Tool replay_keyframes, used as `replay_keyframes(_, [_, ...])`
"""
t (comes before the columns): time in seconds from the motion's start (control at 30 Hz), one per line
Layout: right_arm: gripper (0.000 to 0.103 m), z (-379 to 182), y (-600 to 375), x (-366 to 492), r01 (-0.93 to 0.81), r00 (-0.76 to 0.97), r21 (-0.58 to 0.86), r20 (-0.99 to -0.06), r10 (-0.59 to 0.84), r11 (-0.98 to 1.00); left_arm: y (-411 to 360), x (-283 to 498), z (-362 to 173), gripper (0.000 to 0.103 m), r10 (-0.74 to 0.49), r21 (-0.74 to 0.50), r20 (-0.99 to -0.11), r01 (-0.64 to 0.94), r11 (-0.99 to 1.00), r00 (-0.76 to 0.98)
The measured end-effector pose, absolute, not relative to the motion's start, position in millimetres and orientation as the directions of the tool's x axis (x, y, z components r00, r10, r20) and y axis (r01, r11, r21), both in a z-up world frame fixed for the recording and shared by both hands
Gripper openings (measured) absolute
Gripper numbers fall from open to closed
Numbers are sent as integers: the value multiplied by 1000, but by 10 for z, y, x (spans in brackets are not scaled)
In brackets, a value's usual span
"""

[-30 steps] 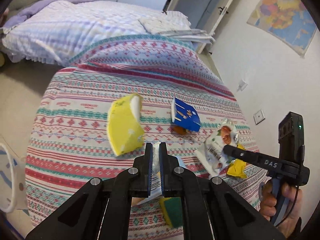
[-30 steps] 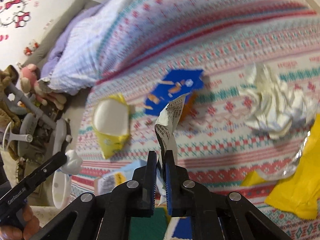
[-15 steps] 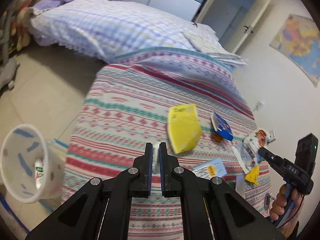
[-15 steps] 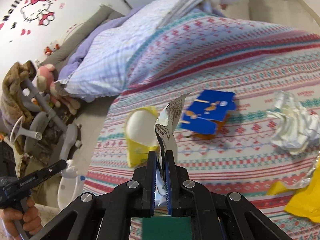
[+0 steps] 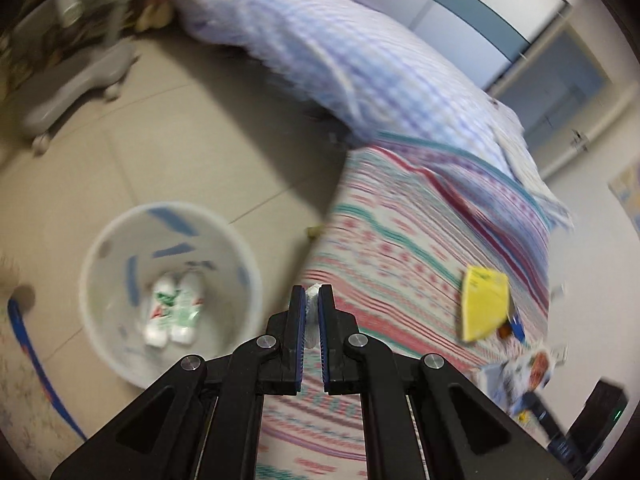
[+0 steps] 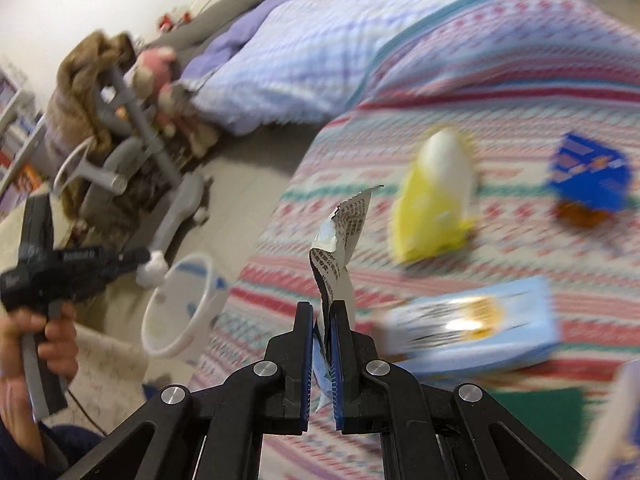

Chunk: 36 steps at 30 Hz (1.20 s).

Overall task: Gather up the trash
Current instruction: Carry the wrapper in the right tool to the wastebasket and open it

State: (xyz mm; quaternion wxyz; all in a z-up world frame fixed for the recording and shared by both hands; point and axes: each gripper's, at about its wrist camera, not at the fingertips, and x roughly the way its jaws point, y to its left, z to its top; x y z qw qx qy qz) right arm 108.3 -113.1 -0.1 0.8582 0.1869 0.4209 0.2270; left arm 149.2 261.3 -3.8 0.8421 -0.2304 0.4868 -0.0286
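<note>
Striped pink-and-teal blanket covers the bed, with a yellow packet, blue wrapper and pale blue box on it. White bin sits on the beige tile floor at 9 o'clock. Left gripper pinches a white wad, right gripper pinches a torn wrapper

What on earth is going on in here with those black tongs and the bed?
A person is clearing litter off a bed with a gripper in each hand. The left gripper is shut on a white wad and points toward the floor near the white bin, which already holds two bottles. The right gripper pinches a torn wrapper. A yellow bag and other litter lie on the blanket.
</note>
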Motion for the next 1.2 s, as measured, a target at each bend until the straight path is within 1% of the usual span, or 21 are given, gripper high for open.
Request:
replay_keyframes(0.2, [6, -179, -552, 1144, -295, 470, 511, -658, 589, 807, 3081, 1457, -279, 6, -246, -419, -837, -283, 863, 489])
replay_keyframes(0.4, [6, -245, -116, 1163, -335, 426, 529, -652, 627, 779, 3407, 1470, -555, 7, -287, -464, -850, -371, 804, 441])
replay_keyframes(0.5, [6, -282, 21, 1178, -336, 415, 545, -646, 641, 768, 3554, 1466, -663, 10, -327, -504, -844, -424, 753, 424])
replay_keyframes(0.6, [6, -337, 195, 1210, -332, 401, 563, -643, 653, 757, 3623, 1452, -635, 18, -313, -503, -843, -437, 746, 437])
replay_keyframes(0.63, [6, -351, 266, 1226, -330, 397, 571, -638, 660, 752, 3648, 1445, -611, 27, -307, -505, -840, -437, 744, 447])
replay_keyframes(0.67, [6, -357, 339, 1249, -328, 395, 584, -629, 669, 743, 3672, 1441, -600, 40, -306, -508, -838, -438, 742, 453])
replay_keyframes(0.73, [6, -356, 464, 1300, -322, 395, 619, -600, 695, 717, 3714, 1426, -584, 52, -303, -514, -833, -446, 733, 462])
replay_keyframes(0.87, [7, -310, 786, 1427, -334, 388, 665, -549, 740, 668, 3831, 1376, -553, 52, -301, -529, -824, -463, 711, 479])
replay_keyframes(1.03, [10, -264, 1320, 1649, -361, 383, 647, -554, 739, 672, 3943, 1335, -518, 53, -278, -523, -825, -479, 705, 492])
replay_keyframes(1.1, [16, -294, 1440, 1728, -350, 385, 635, -573, 724, 689, 3979, 1326, -518, 53, -278, -527, -824, -486, 697, 494])
replay_keyframes(1.17, [32, -363, 1502, 1780, -338, 376, 623, -597, 708, 705, 3986, 1324, -512, 53, -274, -526, -824, -489, 696, 496])
replay_keyframes(1.2, [35, -396, 1526, 1801, -332, 371, 618, -609, 701, 713, 3985, 1329, -510, 53, -272, -525, -824, -488, 697, 497])
